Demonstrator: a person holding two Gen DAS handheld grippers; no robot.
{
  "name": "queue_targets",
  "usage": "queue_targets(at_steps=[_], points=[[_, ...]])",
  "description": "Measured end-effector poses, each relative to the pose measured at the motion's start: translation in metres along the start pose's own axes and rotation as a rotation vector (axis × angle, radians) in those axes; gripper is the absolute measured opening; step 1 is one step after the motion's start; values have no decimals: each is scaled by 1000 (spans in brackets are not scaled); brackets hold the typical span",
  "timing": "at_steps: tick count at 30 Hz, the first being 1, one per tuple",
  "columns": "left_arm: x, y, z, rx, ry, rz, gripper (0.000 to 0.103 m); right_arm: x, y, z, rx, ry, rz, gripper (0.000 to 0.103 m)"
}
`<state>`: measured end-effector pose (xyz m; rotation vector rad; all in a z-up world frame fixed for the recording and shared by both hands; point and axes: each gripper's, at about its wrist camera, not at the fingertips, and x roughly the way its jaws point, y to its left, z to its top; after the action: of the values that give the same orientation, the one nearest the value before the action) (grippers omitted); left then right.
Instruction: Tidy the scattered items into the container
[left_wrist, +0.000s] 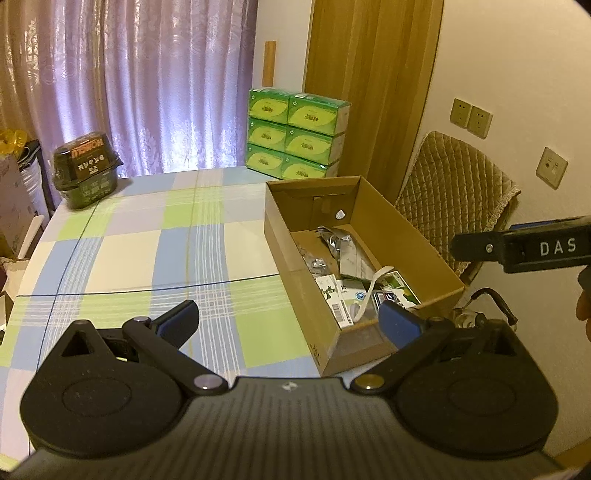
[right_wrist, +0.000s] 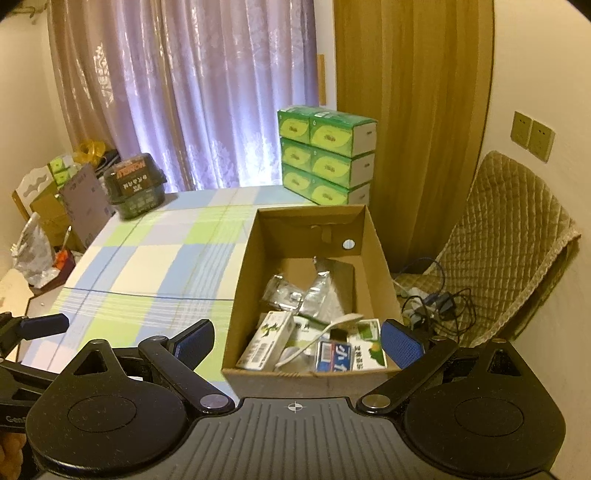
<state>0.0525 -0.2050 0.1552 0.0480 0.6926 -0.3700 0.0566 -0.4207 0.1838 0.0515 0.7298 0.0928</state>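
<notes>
both tongs, left (left_wrist: 290, 325) and right (right_wrist: 297, 341), gape wide and hold nothing, since the items (right_wrist: 314, 332) lie inside the box (right_wrist: 376, 236) on the tabletop (right_wrist: 155, 258); tidying looks nearly finished.

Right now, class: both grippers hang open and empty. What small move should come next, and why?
Probably draw both grippers back and stop. The left gripper and right gripper hold nothing, the cardboard box already holds the packets and small boxes, and no loose small item shows on the checked tablecloth.
</notes>
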Motion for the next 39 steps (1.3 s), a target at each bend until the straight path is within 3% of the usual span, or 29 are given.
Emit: queue_targets(at_steps=[14, 22, 39], points=[[-32, 4, -32, -60, -8, 27, 102, -43, 14, -37, 63, -17, -7, 101], [-54, 9, -43, -79, -43, 33, 102, -61, 24, -53, 159, 51, -33, 101], [-99, 21, -63, -102, -76, 49, 102, -112, 69, -82, 97, -27, -126, 101]])
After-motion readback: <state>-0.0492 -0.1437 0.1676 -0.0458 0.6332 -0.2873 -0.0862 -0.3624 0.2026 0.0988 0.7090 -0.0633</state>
